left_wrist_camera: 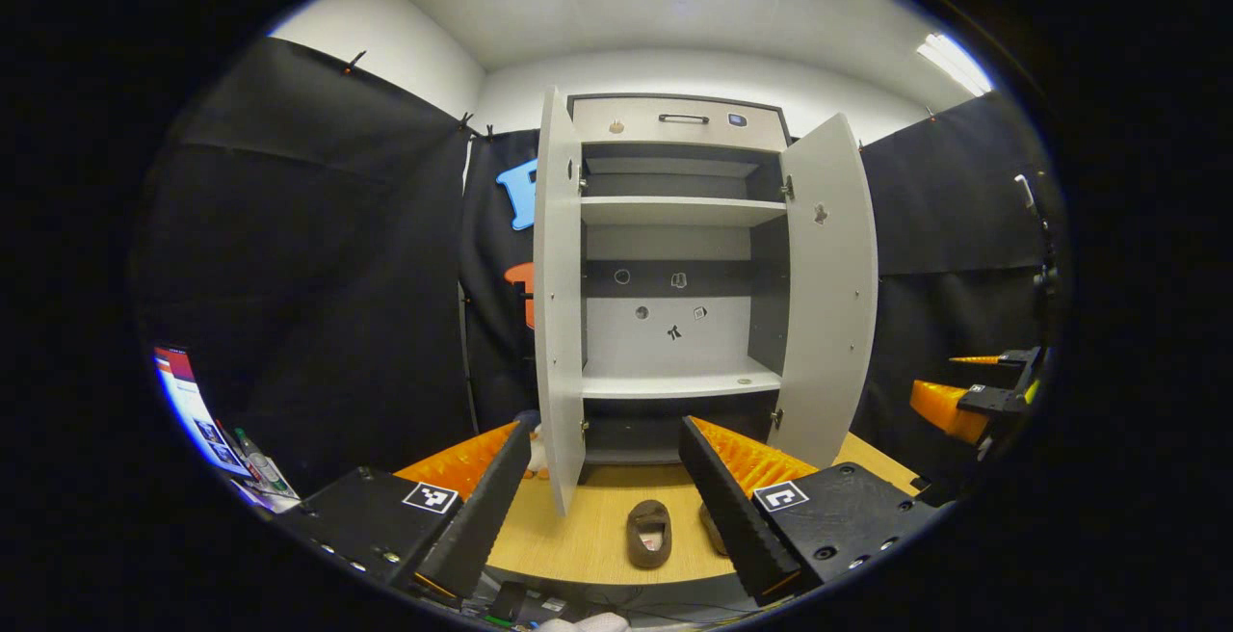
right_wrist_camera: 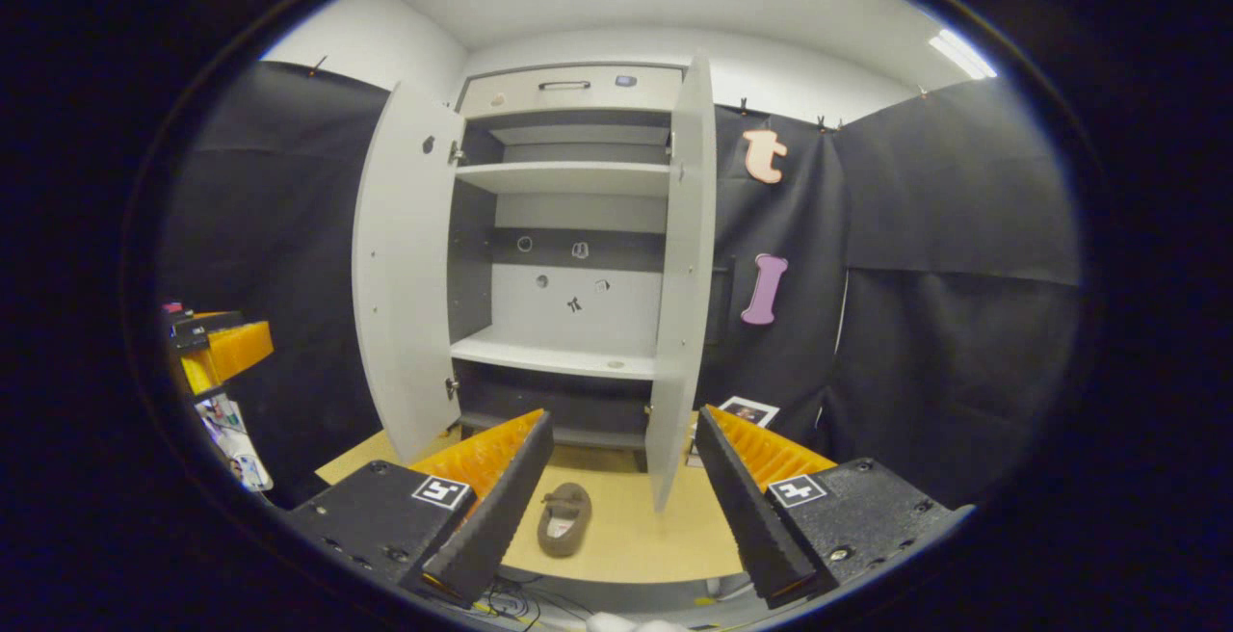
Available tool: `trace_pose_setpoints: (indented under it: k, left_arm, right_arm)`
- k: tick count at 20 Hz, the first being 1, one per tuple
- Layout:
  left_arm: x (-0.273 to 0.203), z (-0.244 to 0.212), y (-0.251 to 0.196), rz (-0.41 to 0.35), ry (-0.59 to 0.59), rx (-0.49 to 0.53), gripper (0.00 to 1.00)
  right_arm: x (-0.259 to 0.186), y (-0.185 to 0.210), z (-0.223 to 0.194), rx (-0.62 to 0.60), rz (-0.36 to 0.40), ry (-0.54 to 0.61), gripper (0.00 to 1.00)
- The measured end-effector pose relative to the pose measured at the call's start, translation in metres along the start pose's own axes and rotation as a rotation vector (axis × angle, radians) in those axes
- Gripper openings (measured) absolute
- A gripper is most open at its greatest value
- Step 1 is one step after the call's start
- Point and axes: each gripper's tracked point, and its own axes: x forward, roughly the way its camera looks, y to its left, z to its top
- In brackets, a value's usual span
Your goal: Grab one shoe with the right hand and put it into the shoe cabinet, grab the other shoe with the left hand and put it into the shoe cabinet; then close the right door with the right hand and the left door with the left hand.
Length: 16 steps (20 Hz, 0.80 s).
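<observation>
A white shoe cabinet [left_wrist_camera: 679,383] stands at the back of a wooden table [left_wrist_camera: 568,536] with both doors open, the left door [left_wrist_camera: 559,304] and the right door [left_wrist_camera: 828,295]. Its shelves are bare. One brown shoe [left_wrist_camera: 648,534] lies on the table in front of it. A second shoe [left_wrist_camera: 713,528] lies just to its right, half hidden by my finger. My left gripper [left_wrist_camera: 605,425] hovers open above the table's front edge, nothing in it. My right gripper [right_wrist_camera: 624,415] is open too, above and behind a brown shoe [right_wrist_camera: 564,518], facing the cabinet [right_wrist_camera: 559,357]. Each gripper sees the other off to its side.
A screen [left_wrist_camera: 188,406] and some bottles [left_wrist_camera: 255,463] sit low at the left. A printed card [right_wrist_camera: 747,410] lies by the cabinet's right door [right_wrist_camera: 684,266]. Cables hang under the table's front edge [right_wrist_camera: 511,598]. The open doors jut over the table.
</observation>
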Motion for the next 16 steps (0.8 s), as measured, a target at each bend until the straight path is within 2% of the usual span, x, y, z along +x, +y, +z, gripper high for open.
trace_pose_setpoints:
  k: [10,11,12,16]
  left_arm:
    - [-0.001,-0.026,0.024,0.055,0.064,-0.011,0.95]
    - [0.0,-0.027,0.026,0.066,0.067,-0.01,1.0]
    - [0.002,-0.027,0.028,0.076,0.071,-0.01,0.95]
    - [0.007,-0.029,0.028,0.1,0.092,-0.024,0.96]
  right_arm:
    - [0.082,0.078,-0.154,0.0,0.147,0.347,0.98]
    - [0.091,0.083,-0.169,0.007,0.157,0.374,0.98]
    - [0.102,0.087,-0.184,0.014,0.165,0.406,0.97]
    - [0.145,0.103,-0.241,0.049,0.192,0.519,0.96]
